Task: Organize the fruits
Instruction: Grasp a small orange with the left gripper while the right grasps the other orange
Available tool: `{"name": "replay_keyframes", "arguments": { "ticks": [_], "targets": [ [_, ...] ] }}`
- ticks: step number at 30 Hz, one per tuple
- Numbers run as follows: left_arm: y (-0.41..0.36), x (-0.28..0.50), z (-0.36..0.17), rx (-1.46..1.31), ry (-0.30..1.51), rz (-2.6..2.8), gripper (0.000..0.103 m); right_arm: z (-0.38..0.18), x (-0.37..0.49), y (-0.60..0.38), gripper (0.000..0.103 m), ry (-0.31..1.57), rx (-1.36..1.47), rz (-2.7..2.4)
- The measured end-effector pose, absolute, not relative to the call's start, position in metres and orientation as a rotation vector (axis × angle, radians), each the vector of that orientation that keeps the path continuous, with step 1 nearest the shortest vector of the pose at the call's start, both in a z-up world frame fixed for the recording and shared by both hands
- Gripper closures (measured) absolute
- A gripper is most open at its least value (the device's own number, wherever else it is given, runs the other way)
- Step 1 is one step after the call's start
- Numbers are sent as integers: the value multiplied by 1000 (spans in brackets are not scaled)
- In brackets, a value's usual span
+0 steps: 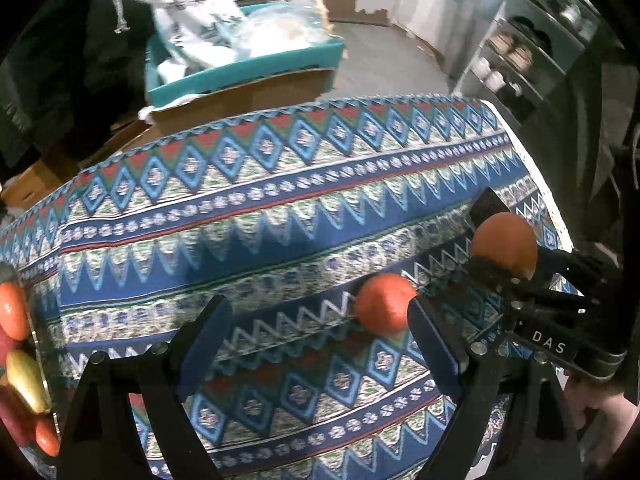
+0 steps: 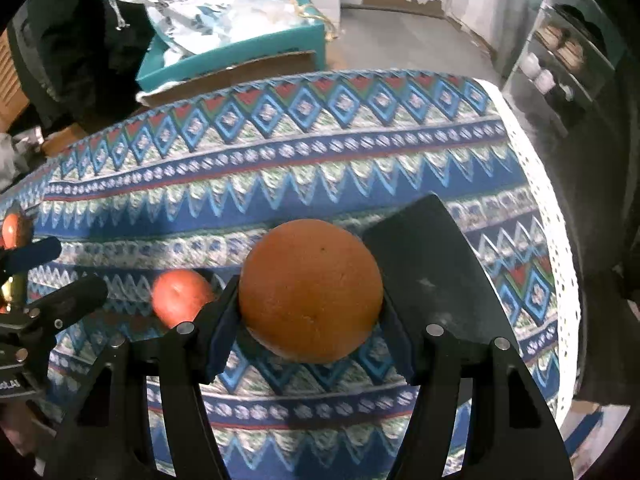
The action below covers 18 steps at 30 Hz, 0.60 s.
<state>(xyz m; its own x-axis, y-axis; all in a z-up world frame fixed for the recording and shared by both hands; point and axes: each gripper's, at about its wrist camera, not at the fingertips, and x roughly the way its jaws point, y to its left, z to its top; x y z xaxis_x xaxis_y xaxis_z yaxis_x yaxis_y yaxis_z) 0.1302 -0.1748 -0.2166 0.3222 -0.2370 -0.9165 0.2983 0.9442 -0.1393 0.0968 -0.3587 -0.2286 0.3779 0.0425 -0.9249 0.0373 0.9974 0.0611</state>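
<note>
My right gripper [image 2: 310,320] is shut on a large orange [image 2: 310,290] and holds it just above the patterned tablecloth [image 2: 280,168]; it shows from the left wrist view too [image 1: 505,245]. A smaller red-orange fruit [image 2: 182,296] lies on the cloth to its left, also in the left wrist view [image 1: 384,304]. My left gripper [image 1: 320,332] is open and empty, its right finger just beside that small fruit. A glass plate [image 1: 38,344] at the far left holds several fruits, red-orange and yellow.
The table's right edge has a white perforated border [image 2: 560,240]. Behind the table stand a teal box [image 1: 248,68] with plastic bags and cardboard boxes [image 1: 240,100]. A shelf with cups [image 1: 516,64] stands at the back right.
</note>
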Motion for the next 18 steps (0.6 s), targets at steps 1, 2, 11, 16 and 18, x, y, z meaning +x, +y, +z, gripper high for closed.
{"name": "replay_keyframes", "arguments": {
  "ticks": [1,2,11,16,18],
  "targets": [
    [-178,130,-218,63,1197,-356,13,-230,95,-362,38,1186,85,-3],
    [-181,129,-221,68,1204,-361,13,-231,93,-366,38,1189,99,-6],
    [-198,131,-247,67,1249,-363,13,-233,86,-381,38,1181,140,-30],
    [-203,132,-256,52,1263,-371,13,-238,87,-385,38,1192,162,-37],
    [-205,133,-258,47,1260,-376,13,-237,87,-387,38,1190,170,-41]
  ]
}}
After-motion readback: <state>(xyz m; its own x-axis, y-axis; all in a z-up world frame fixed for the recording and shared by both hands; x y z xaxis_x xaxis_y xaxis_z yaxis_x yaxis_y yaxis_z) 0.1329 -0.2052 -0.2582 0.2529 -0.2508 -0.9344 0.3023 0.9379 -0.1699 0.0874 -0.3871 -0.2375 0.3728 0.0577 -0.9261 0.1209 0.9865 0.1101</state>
